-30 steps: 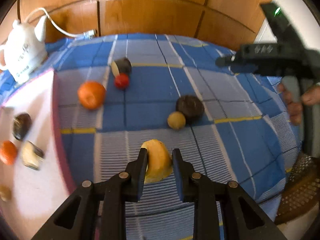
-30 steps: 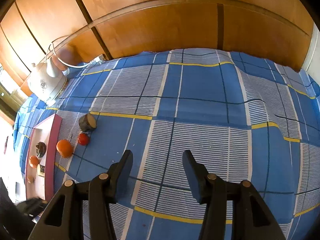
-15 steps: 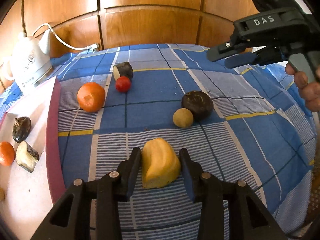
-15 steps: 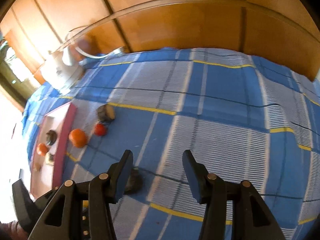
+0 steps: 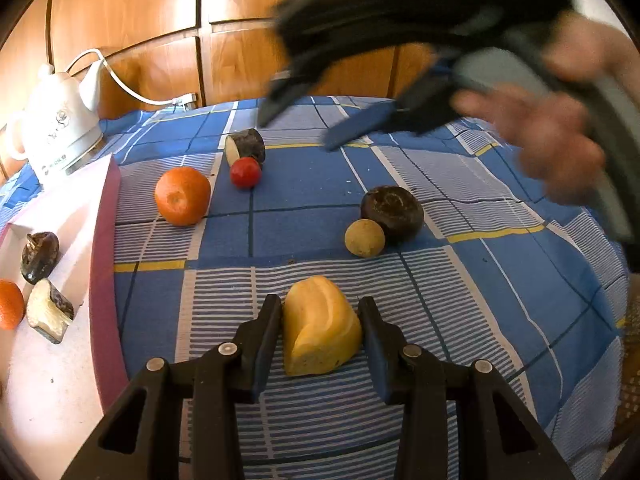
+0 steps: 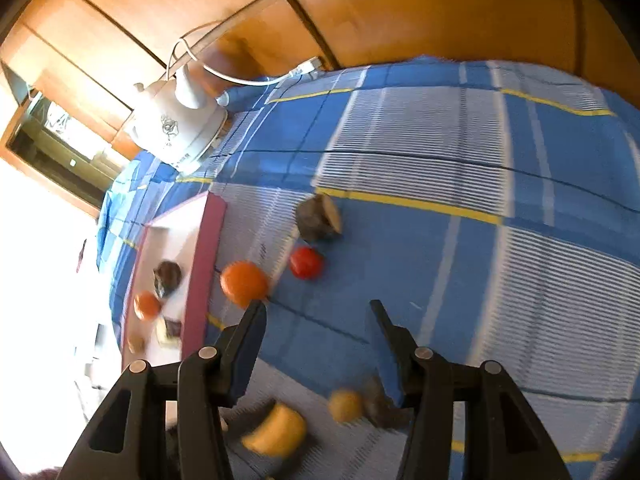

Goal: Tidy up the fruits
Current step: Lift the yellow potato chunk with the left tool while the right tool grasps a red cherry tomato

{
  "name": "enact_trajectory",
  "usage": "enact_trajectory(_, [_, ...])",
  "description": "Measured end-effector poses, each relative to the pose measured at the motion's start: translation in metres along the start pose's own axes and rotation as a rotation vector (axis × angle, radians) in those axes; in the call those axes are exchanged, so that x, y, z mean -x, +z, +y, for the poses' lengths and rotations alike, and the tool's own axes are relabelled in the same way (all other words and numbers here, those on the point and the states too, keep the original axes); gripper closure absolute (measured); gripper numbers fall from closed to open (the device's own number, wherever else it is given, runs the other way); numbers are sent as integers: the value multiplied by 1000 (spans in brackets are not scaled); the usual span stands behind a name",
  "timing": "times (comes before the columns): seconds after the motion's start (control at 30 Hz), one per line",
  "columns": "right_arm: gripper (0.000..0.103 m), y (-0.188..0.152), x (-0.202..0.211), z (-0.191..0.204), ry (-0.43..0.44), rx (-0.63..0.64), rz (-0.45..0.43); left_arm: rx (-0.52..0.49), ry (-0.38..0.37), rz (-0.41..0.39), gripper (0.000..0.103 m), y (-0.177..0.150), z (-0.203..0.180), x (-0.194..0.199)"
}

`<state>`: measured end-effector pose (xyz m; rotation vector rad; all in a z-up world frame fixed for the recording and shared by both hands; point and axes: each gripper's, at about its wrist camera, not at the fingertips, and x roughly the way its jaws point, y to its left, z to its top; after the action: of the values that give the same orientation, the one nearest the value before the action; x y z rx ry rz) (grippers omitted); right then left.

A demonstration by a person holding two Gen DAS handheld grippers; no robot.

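A yellow fruit piece lies on the blue checked cloth between the fingers of my left gripper. The jaws stand open, close on either side of it. Beyond it sit a small tan fruit, a dark round fruit, an orange, a red fruit and a dark cut piece. My right gripper hangs open and empty above the cloth, over the orange and red fruit. It appears blurred in the left wrist view, held by a hand.
A pink-rimmed white tray at the left holds a dark fruit, an orange and a cut piece. A white kettle with its cable stands behind it against the wooden wall. The table edge drops off at the right.
The left jaws have widened and the yellow piece, earlier pinched edge-on, now lies broad between them. The right gripper has swung left over the fruits.
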<state>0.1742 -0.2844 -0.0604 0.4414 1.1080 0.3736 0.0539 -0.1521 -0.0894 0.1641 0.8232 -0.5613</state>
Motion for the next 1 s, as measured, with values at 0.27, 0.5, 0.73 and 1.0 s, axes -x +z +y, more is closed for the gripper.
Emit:
enact_trajectory(0.27, [53, 23, -56, 20, -103, 52, 98, 5, -24, -9, 62, -2, 3, 1])
enact_trajectory(0.5, [77, 15, -46, 21, -182, 123, 67, 10, -29, -9, 63, -3, 5, 0])
enact_trajectory(0.73, [77, -10, 14, -28, -302, 121, 23, 9, -26, 0, 62, -1, 5, 0])
enact_trajectory(1.0, [77, -40, 35, -93, -413, 15, 28, 10, -17, 43, 64, 6, 3, -2])
